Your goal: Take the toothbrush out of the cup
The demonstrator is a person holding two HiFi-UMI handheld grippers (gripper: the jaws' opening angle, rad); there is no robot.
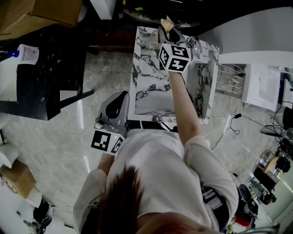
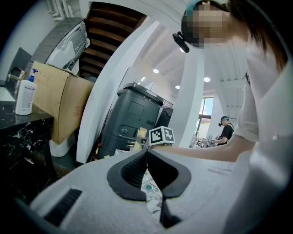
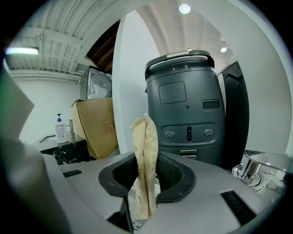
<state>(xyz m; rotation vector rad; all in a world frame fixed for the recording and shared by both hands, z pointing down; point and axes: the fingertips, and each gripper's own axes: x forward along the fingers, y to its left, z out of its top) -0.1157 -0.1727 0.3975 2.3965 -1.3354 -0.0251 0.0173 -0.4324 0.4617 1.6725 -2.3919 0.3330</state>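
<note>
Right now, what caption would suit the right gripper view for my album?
Right tool clamps an upright beige paper sleeve, a dark grey machine standing behind it.

Lab workspace, marble counter [image 1: 151, 87], cardboard box [image 1: 41, 11], machine [image 3: 187, 105]

The marble tabletop [image 1: 146, 91] is mostly bare and passable, except its far edge, where the right gripper [image 1: 165, 31] clamps a paper-wrapped toothbrush [image 3: 144, 151] near a chrome fixture [image 3: 251, 170]; a black table [image 1: 43, 87] stands apart at left.
</note>
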